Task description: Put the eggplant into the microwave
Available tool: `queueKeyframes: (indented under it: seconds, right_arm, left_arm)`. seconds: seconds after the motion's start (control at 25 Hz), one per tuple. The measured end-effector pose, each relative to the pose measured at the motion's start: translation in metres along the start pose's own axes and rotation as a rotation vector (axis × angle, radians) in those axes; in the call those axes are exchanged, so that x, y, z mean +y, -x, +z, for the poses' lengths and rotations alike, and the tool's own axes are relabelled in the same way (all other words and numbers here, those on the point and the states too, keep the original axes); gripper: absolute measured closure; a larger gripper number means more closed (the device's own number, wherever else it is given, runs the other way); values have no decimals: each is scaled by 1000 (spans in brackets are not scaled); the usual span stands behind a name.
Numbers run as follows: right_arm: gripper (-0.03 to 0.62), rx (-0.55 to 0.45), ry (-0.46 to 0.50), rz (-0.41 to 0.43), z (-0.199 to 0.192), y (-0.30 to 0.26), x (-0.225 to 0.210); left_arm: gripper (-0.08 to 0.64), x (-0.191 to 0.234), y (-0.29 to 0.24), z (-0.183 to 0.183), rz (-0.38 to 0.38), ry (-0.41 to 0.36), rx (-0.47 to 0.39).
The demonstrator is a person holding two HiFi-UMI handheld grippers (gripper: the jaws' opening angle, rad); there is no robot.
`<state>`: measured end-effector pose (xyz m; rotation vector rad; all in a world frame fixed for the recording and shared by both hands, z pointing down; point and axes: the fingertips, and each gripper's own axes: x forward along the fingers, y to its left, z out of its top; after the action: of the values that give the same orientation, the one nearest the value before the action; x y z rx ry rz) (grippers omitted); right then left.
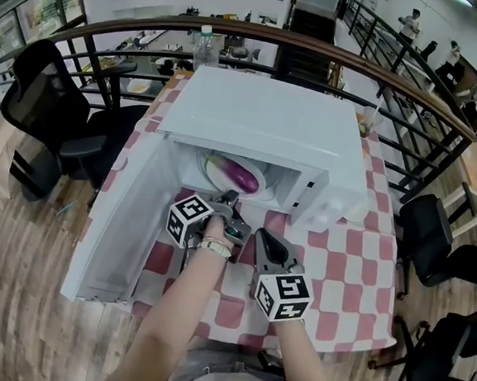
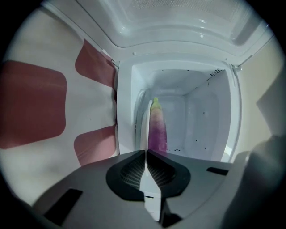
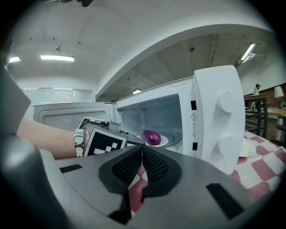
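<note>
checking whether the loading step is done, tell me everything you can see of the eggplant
The glossy purple eggplant is whole and elongated, its colour fading to pale lilac and a yellow-green tip at one end. It lies on its side on a round white plate inside the white microwave, whose door stands open. Only the plate touches it; the left claw and right claw, both shut, sit outside the cavity.

The eggplant (image 1: 241, 175) lies on a plate (image 1: 210, 169) in the microwave (image 1: 269, 122) (door (image 1: 124, 217) open leftward) on the table (image 1: 343, 273).
</note>
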<state>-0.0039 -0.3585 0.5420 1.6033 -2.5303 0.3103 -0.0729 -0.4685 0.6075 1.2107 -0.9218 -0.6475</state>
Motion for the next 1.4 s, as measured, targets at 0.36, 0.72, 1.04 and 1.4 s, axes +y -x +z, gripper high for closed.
queueKeyframes:
  seconds: [0.36, 0.72, 1.04, 1.4]
  right_arm:
    - [565, 37, -23, -11, -3, 3, -6]
    - [565, 51, -50, -19, -5, -1, -13]
    - [565, 64, -78, -19, 4, -10, -15]
    - [565, 50, -114, -21, 29, -2, -15]
  left_arm:
    - [417, 17, -3, 7, 115, 60, -22]
    - [376, 19, -19, 8, 157, 69, 22]
    - [351, 20, -23, 9, 238, 72, 61]
    - [313, 10, -7, 1, 247, 66, 71]
